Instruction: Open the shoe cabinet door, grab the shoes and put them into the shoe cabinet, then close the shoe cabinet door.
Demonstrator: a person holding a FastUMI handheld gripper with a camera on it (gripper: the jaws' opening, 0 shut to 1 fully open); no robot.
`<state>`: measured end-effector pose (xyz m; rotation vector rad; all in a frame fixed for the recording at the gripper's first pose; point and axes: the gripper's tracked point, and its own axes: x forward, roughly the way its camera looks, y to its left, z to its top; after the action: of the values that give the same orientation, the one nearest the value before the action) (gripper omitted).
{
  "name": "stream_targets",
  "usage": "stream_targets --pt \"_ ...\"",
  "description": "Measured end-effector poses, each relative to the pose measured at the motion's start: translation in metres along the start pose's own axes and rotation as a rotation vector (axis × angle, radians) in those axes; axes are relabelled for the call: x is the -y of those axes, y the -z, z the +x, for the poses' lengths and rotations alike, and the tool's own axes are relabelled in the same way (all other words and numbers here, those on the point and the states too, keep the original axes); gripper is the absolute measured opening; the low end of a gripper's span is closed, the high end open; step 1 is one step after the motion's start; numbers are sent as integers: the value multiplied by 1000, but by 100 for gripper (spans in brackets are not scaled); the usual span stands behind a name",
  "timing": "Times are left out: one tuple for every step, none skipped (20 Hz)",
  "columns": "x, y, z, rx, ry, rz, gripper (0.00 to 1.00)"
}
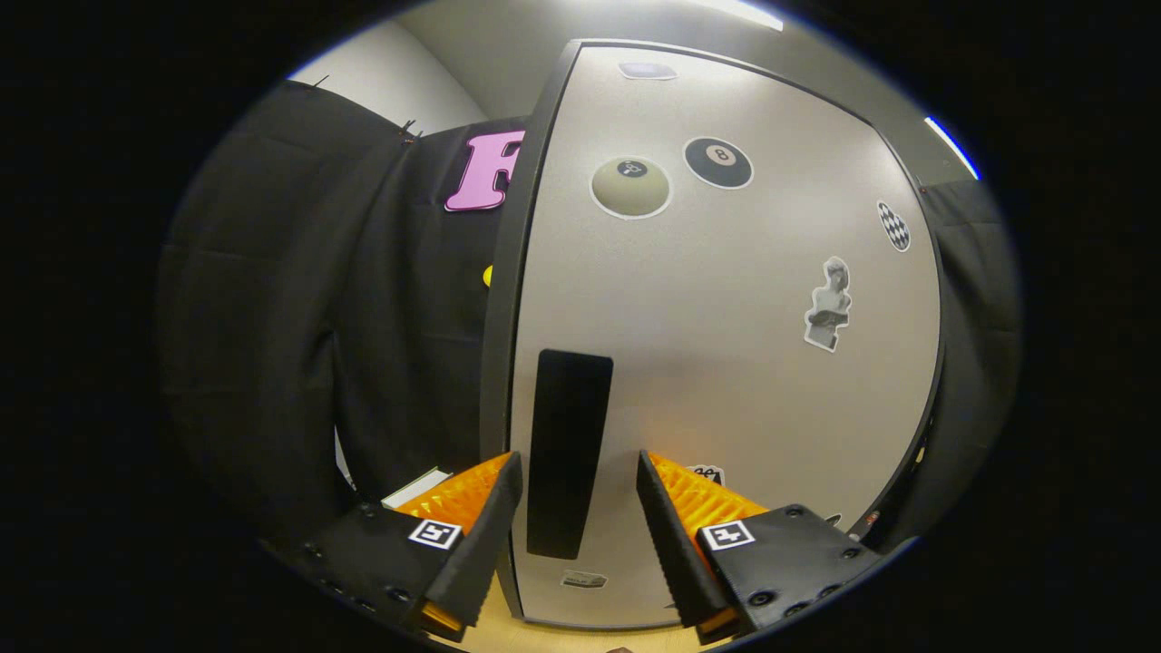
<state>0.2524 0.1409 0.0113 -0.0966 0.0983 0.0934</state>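
two fingers of the gripper stand wide apart in the near foreground, holding nothing, and the gap between them frames the lower part of a long, dark, upright handle on the shoe cabinet door. the handle sits near the door's left edge and lies just ahead of the fingertips; whether either tip touches the door is hard to tell from this angle. the door is pale grey with a dark frame around it and looks shut, flat against the cabinet. several stickers are spread across its face: a black eight-ball sticker high up, a cream ball sticker just left of it, a checkered oval sticker toward the right edge, and a statue-bust sticker below that. a small label sits low on the door beneath the handle. to the left of the cabinet hangs the black cloth wall of the booth, and a strip of light wooden floor shows at the base of the door, between the fingers.
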Motion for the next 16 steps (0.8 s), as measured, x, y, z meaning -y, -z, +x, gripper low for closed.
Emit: stream_targets --pt "-4 2 1 -9 -12 19 73" --pt "-8 2 0 -17 -25 40 67" --pt "-11 3 1 -26 -33 56 62" --pt "-11 2 1 -28 -20 69 56" --pt "-10 3 0 -37 -7 79 50" --pt "-10 3 0 -41 7 87 44" --pt "-10 3 1 -45 17 89 38" --pt "-10 4 1 -49 25 90 32" --pt "-10 3 1 -52 28 89 28" --pt "-10 4 1 -53 25 88 26" --pt "-11 4 1 -50 14 89 23" --pt "-11 5 -1 -54 2 91 18" --pt "-12 4 -2 -56 -6 86 13" --pt "-11 5 -3 -60 -16 78 11" --pt "-11 5 -5 -67 -24 75 9" --pt "-11 5 -8 -59 -32 75 7"
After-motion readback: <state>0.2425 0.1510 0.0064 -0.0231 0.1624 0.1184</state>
